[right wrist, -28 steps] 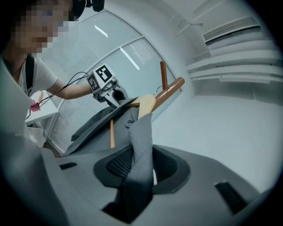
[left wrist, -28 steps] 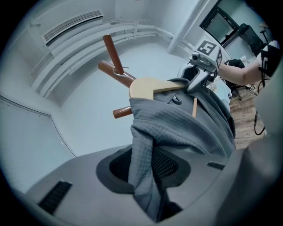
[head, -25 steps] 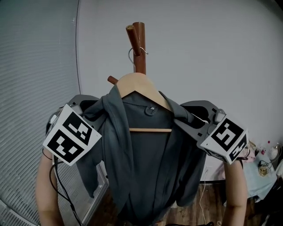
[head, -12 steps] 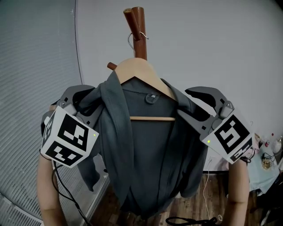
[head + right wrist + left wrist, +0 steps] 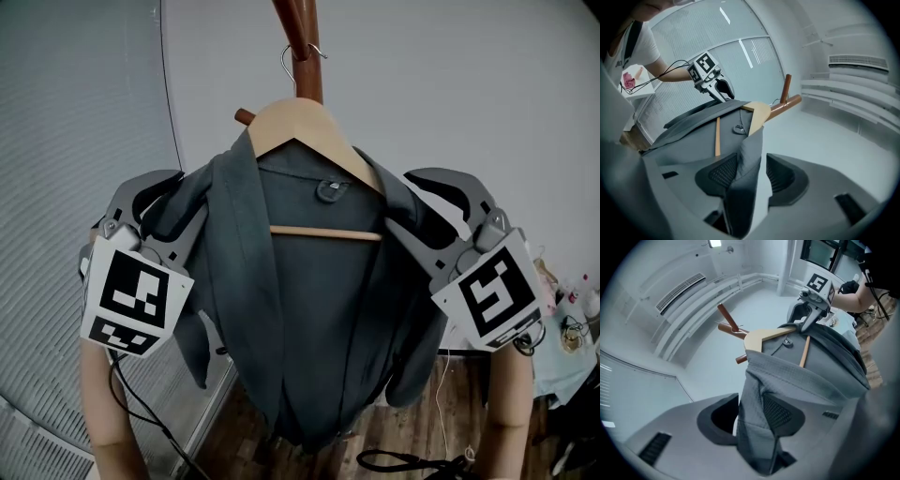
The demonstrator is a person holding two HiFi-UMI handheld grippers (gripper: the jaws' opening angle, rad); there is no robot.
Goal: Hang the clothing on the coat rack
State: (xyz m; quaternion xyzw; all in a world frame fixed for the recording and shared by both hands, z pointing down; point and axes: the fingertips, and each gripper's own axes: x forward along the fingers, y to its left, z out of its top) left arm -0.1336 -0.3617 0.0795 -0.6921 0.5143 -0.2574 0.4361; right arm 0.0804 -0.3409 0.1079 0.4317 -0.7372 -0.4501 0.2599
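A dark grey jacket (image 5: 309,309) hangs on a wooden hanger (image 5: 291,122) whose wire hook (image 5: 298,58) sits on the brown coat rack (image 5: 307,37). My left gripper (image 5: 183,197) is at the jacket's left shoulder. Its jaws are opening, and a fold of fabric (image 5: 757,394) lies loose between them, clear of one pad. At the right shoulder my right gripper (image 5: 403,200) stands open. A fold of cloth (image 5: 747,154) there leans on one pad and leaves a gap to the other. In each gripper view the opposite gripper shows across the hanger (image 5: 761,337).
A ribbed wall or blind (image 5: 56,187) stands at the left and a plain wall behind the rack. A small table with bottles (image 5: 574,328) is at the far right. Cables (image 5: 412,461) lie on the wooden floor below the jacket.
Both grippers' jaws have spread apart at the jacket's shoulders. The jacket and hanger sit higher in the head view, and the grippers have drawn slightly outward and down.
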